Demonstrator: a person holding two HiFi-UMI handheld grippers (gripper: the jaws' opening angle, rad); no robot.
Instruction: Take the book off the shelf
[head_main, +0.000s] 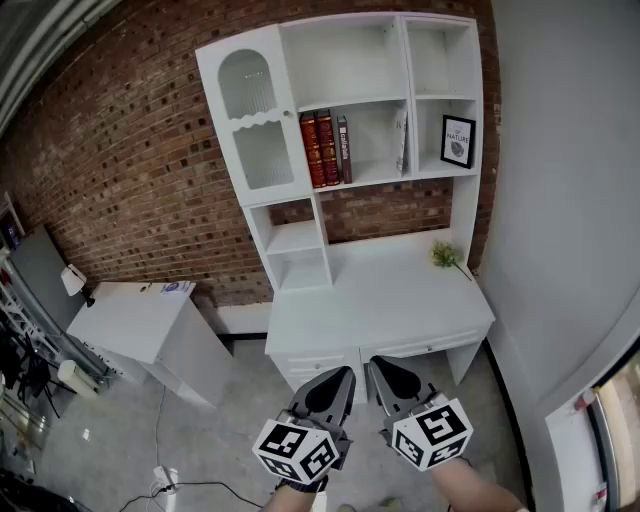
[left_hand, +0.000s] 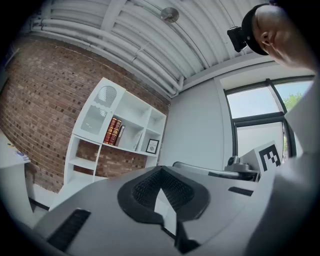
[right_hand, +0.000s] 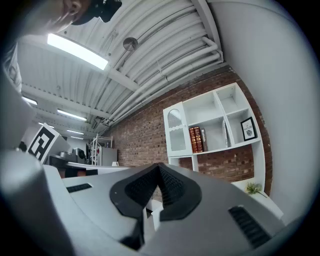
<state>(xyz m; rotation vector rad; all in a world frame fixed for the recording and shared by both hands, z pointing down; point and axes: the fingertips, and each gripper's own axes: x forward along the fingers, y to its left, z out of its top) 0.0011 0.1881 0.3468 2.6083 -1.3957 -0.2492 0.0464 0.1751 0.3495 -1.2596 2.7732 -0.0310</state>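
Two red books and a grey one (head_main: 326, 150) stand upright on the middle shelf of a white shelf unit (head_main: 385, 178) against the brick wall. The same books show small and far off in the left gripper view (left_hand: 114, 131) and in the right gripper view (right_hand: 196, 139). A thin pale book (head_main: 401, 143) leans further right on that shelf. Both grippers are low in the head view, in front of the desk and far from the shelf. My left gripper (head_main: 338, 378) (left_hand: 161, 172) is shut and empty. Beside it, my right gripper (head_main: 384, 370) (right_hand: 159, 167) is also shut with nothing in it.
A framed picture (head_main: 458, 140) stands in the right compartment, and a small green plant (head_main: 443, 255) lies on the white desk top (head_main: 380, 300). The cabinet door (head_main: 250, 120) at the left is closed. A low white table (head_main: 140, 320) stands at the left, a grey wall (head_main: 560, 200) at the right.
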